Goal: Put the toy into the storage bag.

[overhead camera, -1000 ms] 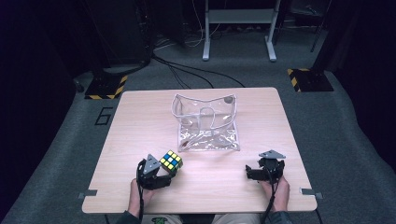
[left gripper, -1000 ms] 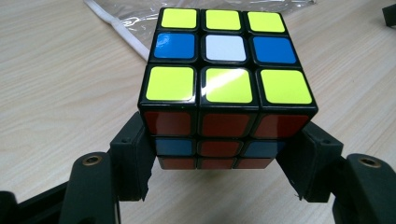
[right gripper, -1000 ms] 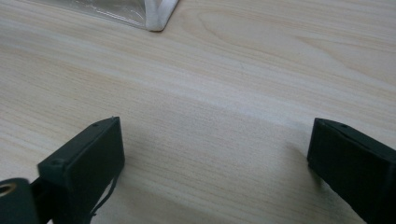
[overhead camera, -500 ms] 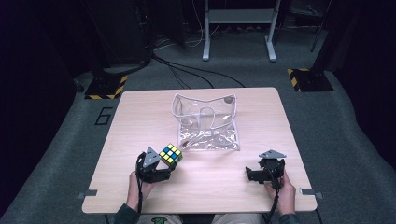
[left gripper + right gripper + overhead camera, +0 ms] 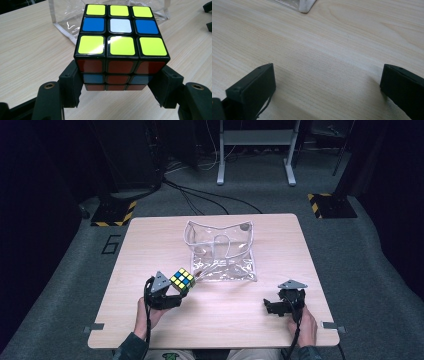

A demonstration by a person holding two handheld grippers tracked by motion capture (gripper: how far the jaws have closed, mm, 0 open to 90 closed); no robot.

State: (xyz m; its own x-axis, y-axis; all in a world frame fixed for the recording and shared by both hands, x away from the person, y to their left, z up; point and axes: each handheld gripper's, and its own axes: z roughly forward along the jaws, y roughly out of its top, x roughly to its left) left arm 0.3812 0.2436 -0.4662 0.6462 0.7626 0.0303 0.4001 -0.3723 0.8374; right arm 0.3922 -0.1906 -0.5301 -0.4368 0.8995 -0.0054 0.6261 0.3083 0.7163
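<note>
Glossy plastic cube [image 5: 121, 47], clear shiny plastic pouch [image 5: 222, 251], matt pale wood-grain table [image 5: 150, 240]

Light wooden table [image 5: 150, 245] standing on grey carpet, centre of the high view. A clear plastic pouch [image 5: 222, 252] with white edging lies directly on it, slightly above centre; pale wood grain surrounds the pouch on all sides.

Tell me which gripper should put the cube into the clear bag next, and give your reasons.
Left. The left gripper is already shut on the cube, close to the clear bag. The right gripper is open over bare table, farther from the cube.
</note>
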